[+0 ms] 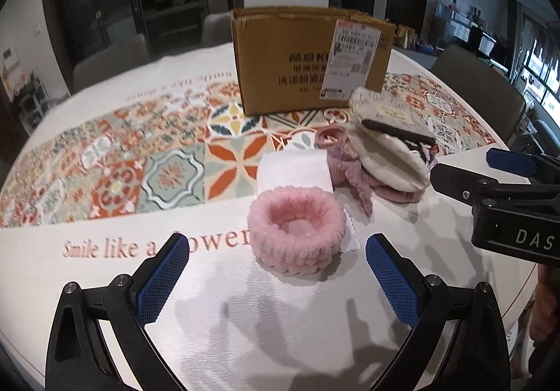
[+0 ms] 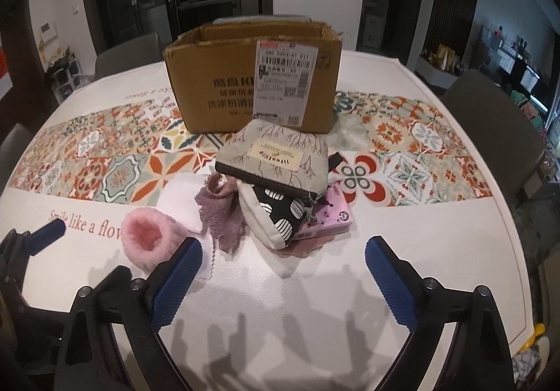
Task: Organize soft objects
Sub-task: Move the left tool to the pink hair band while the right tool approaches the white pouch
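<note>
Nearest, the left claw (image 1: 276,279) and the right claw (image 2: 283,280) both hover above the white worktop (image 2: 315,303) with jaws spread wide and nothing between them; only their blue pads and black arms show, the rest cut off by the frame edges. Just beyond the left claw sits one fluffy pink headband (image 1: 296,229), coiled into a ring and resting on the near corner of one white cloth (image 1: 294,168). Right of these lies the pile: one mauve fuzzy cloth (image 2: 220,216), one black-and-white patterned pouch (image 2: 276,212) tilted against it, one grey pouch (image 2: 276,154) with a tan label lying on top, and one pink pack (image 2: 330,219) largely hidden beneath them. Something dusky pink peeks out under the pile, too covered to identify. Farther back, on the tiled-pattern strip, stands one open cardboard box (image 2: 224,86) with a shipping label; its inside is not visible.
</note>
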A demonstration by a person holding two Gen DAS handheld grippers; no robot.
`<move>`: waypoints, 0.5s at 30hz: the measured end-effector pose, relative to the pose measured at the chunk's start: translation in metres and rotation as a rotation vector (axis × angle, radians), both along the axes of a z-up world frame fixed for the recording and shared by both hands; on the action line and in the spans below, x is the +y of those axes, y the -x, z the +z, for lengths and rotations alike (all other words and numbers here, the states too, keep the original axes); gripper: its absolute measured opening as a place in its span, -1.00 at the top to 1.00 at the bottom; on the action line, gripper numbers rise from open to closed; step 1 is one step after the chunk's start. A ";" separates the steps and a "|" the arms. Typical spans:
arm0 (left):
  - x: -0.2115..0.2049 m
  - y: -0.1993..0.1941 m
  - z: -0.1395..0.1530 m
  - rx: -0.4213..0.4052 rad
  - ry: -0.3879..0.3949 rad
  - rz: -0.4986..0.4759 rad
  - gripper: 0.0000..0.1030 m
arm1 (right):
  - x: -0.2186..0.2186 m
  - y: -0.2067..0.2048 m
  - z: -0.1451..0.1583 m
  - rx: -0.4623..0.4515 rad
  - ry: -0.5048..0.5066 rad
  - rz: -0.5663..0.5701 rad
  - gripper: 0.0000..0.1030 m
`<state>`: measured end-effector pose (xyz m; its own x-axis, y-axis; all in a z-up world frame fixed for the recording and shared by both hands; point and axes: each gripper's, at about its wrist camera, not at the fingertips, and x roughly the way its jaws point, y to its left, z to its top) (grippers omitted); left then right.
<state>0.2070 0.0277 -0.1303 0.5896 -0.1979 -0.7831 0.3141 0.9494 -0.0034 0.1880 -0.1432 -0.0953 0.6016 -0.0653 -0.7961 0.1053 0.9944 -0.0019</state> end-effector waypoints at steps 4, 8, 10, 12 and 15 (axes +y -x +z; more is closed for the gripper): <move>-0.004 -0.006 -0.011 0.024 0.007 0.026 -0.86 | -0.002 -0.011 -0.013 0.033 -0.012 0.031 -0.68; -0.010 -0.011 -0.018 0.030 0.009 0.043 -0.86 | -0.003 -0.023 -0.025 0.070 -0.041 0.077 -0.54; -0.013 -0.014 -0.021 0.039 0.007 0.044 -0.86 | -0.004 -0.028 -0.030 0.080 -0.048 0.091 -0.52; -0.015 -0.017 -0.025 0.047 0.009 0.041 -0.86 | -0.007 -0.032 -0.034 0.093 -0.055 0.102 -0.48; -0.019 -0.020 -0.029 0.049 -0.002 0.039 -0.86 | -0.008 -0.037 -0.039 0.105 -0.065 0.117 -0.41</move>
<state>0.2272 0.0083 -0.1592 0.5578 -0.1741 -0.8115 0.2764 0.9609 -0.0161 0.2250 -0.1517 -0.1345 0.5151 0.0539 -0.8554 -0.0089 0.9983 0.0576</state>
